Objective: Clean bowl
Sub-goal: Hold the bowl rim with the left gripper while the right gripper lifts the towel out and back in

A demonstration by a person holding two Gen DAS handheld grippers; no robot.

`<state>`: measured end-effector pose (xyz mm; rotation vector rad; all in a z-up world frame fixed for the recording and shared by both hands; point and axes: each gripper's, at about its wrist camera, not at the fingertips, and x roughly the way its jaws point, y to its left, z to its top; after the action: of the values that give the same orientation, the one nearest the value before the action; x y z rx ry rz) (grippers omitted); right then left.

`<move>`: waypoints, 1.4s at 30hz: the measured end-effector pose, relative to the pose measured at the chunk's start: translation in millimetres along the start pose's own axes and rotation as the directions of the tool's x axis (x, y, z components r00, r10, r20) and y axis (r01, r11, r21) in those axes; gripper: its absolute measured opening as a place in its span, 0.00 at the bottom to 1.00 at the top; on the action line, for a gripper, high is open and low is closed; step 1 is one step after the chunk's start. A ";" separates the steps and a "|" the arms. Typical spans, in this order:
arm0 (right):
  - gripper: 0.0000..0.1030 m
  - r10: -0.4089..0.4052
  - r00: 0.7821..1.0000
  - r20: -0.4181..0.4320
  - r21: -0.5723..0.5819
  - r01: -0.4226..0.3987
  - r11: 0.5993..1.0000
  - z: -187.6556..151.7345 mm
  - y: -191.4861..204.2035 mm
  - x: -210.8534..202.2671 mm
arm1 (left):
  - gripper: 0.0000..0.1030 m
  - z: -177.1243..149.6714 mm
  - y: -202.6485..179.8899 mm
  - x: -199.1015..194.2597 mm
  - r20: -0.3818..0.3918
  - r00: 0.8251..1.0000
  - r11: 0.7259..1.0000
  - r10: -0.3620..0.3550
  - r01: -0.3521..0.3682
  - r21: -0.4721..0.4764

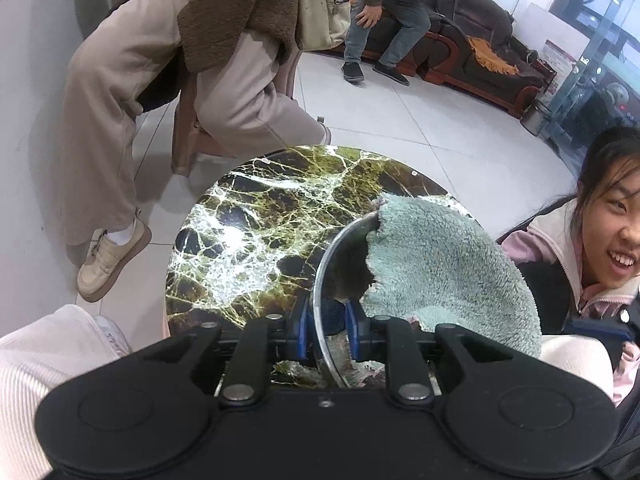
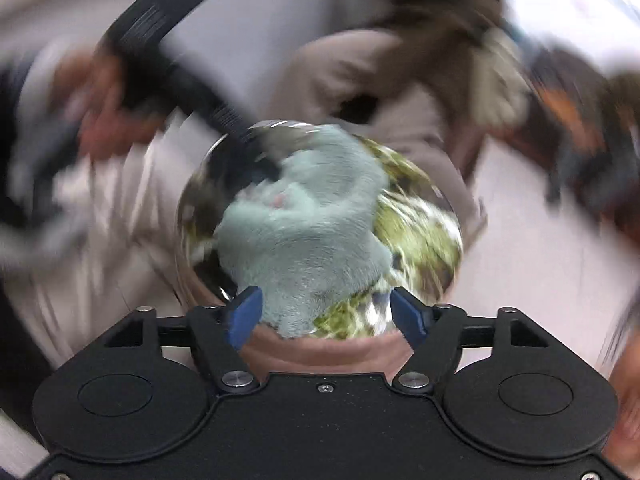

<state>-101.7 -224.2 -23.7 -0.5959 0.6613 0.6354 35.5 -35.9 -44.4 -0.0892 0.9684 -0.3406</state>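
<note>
A clear bowl (image 1: pixel 333 246) stands tilted on a round, dark green marble table (image 1: pixel 248 232). My left gripper (image 1: pixel 326 324) is shut on the bowl's near rim, one blue pad inside and one outside. A fluffy pale green cloth (image 1: pixel 440 268) lies in the bowl and hangs over its right side. In the blurred right wrist view the same cloth (image 2: pixel 304 232) fills the bowl (image 2: pixel 192 216). My right gripper (image 2: pixel 326 312) stands open just before it. The cloth's lower edge lies between the wide-apart pads, which do not press on it.
A person in beige trousers (image 1: pixel 120 112) sits beyond the table at the left. Another person (image 1: pixel 608 240) leans in close at the right. A dark sofa (image 1: pixel 480 52) with someone seated stands far back. White tiled floor (image 1: pixel 400 128) surrounds the small table.
</note>
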 end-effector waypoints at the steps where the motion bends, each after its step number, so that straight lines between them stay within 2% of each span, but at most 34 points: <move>1: 0.75 0.002 1.000 0.010 -0.071 -0.001 0.997 1.3 1.6 4.1 | 0.18 0.2 -0.6 0.4 -0.002 1.000 1.000 0.001 -0.001 0.002; 3: 0.75 0.037 0.999 0.023 -0.159 -0.033 0.987 3.1 -0.9 11.8 | 0.18 0.6 -1.9 1.6 -0.006 1.000 1.000 0.003 -0.003 0.010; 5: 0.75 0.083 0.996 0.026 -0.200 -0.076 0.977 5.4 -7.8 18.7 | 0.20 1.0 -2.8 2.9 -0.010 1.000 1.000 0.004 -0.004 0.015; 7: 0.70 0.142 0.990 0.021 -0.208 -0.134 0.969 6.1 -15.6 23.5 | 0.22 1.6 -2.8 4.7 -0.016 1.000 1.000 0.007 -0.007 0.017; 9: 0.54 0.248 0.969 -0.006 -0.144 -0.246 0.959 6.1 -28.6 30.0 | 0.23 1.8 -2.8 5.6 -0.017 1.000 1.000 0.006 -0.006 0.016; 11: 0.38 0.292 0.956 -0.001 -0.065 -0.292 0.954 3.1 -35.9 32.2 | 0.23 1.7 -2.2 5.7 -0.017 1.000 1.000 0.004 -0.004 0.014; 14: 0.16 0.300 0.953 0.047 0.053 -0.302 0.952 -2.1 -45.0 24.2 | 0.23 1.0 -0.4 5.3 -0.022 1.000 1.000 0.000 0.001 0.009; 16: 0.09 0.301 0.950 0.079 0.116 -0.309 0.944 -4.3 -50.4 16.9 | 0.23 0.0 -0.1 4.2 -0.024 1.000 1.000 -0.001 0.001 0.011; 20: 0.09 0.278 0.947 0.160 0.203 -0.307 0.930 -6.3 -60.7 -7.0 | 0.22 -2.8 0.0 2.1 -0.028 1.000 1.000 -0.005 0.005 0.012; 25: 0.09 0.235 0.926 0.296 0.275 -0.318 0.907 8.5 -75.3 -26.6 | 0.22 -8.6 -1.5 0.2 -0.019 1.000 1.000 -0.010 0.010 0.021; 29: 0.09 0.242 0.885 0.398 0.253 -0.360 0.898 39.7 -74.9 -34.7 | 0.22 -10.5 -0.4 -0.5 -0.018 1.000 1.000 -0.019 0.019 0.010; 32: 0.09 0.284 0.846 0.451 0.231 -0.418 0.879 52.0 -75.2 -36.3 | 0.22 -11.0 1.0 -0.5 -0.017 1.000 1.000 -0.026 0.026 0.003; 33: 0.09 0.305 0.822 0.480 0.225 -0.452 0.863 56.4 -76.4 -38.8 | 0.22 -11.4 1.5 -0.6 -0.016 0.999 1.000 -0.029 0.029 0.002; 35: 0.09 0.328 0.791 0.517 0.242 -0.502 0.830 56.3 -80.9 -42.1 | 0.22 -11.7 2.7 -0.7 -0.017 0.999 0.999 -0.034 0.034 -0.003; 38: 0.09 0.352 0.736 0.579 0.302 -0.594 0.746 45.6 -94.3 -39.4 | 0.22 -12.1 5.3 -0.4 -0.018 0.999 0.999 -0.047 0.047 -0.013; 40: 0.10 0.372 0.708 0.600 0.341 -0.647 0.682 36.5 -101.0 -34.1 | 0.22 -12.0 5.7 -0.2 -0.019 0.999 0.999 -0.051 0.051 -0.014; 41: 0.11 0.376 0.705 0.602 0.384 -0.668 0.638 28.7 -104.6 -26.3 | 0.22 -11.9 5.8 -0.2 -0.020 0.998 0.999 -0.053 0.052 -0.014; 42: 0.11 0.371 0.720 0.587 0.416 -0.661 0.625 25.4 -105.7 -18.0 | 0.22 -11.7 5.7 -0.1 -0.021 0.998 0.998 -0.055 0.054 -0.014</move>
<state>-30.2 -282.6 36.4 0.3953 0.5487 1.0266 27.2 -29.6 -52.2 -0.1243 0.9903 -0.3861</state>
